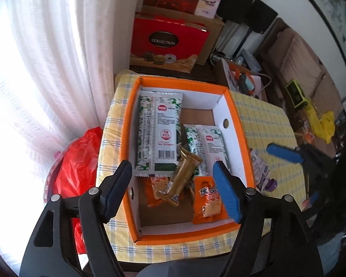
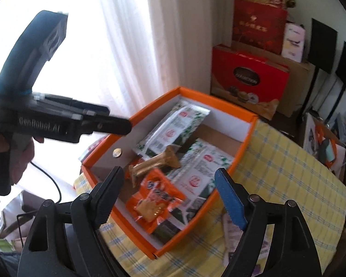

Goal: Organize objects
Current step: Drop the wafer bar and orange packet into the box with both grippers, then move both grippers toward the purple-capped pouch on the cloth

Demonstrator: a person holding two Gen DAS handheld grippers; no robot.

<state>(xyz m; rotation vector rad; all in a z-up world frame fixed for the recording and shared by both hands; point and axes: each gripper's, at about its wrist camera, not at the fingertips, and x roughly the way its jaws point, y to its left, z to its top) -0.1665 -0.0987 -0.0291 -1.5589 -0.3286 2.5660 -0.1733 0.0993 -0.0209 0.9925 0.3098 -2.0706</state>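
An orange box (image 1: 238,124) with a white inside stands on a yellow checked tablecloth (image 1: 265,117). In it lie two green-and-white packets (image 1: 163,133), a gold wrapped bar (image 1: 184,177) and orange snack packets (image 1: 207,200). My left gripper (image 1: 173,173) hovers open over the box's near half, with nothing between its fingers. My right gripper (image 2: 169,177) is open too, above the box's near corner (image 2: 154,254) and the orange packet (image 2: 154,203). In the left wrist view, its blue finger (image 1: 284,153) shows right of the box. Pale purple-printed packets (image 1: 259,168) lie on the cloth there.
A white curtain (image 1: 46,57) hangs on the left, with a red plastic bag (image 1: 80,168) below it. Red gift boxes (image 1: 168,41) are stacked behind the table. A cardboard box with tools (image 1: 242,78) and a green device (image 1: 296,94) sit at the right. A hand (image 2: 23,159) holds the left gripper.
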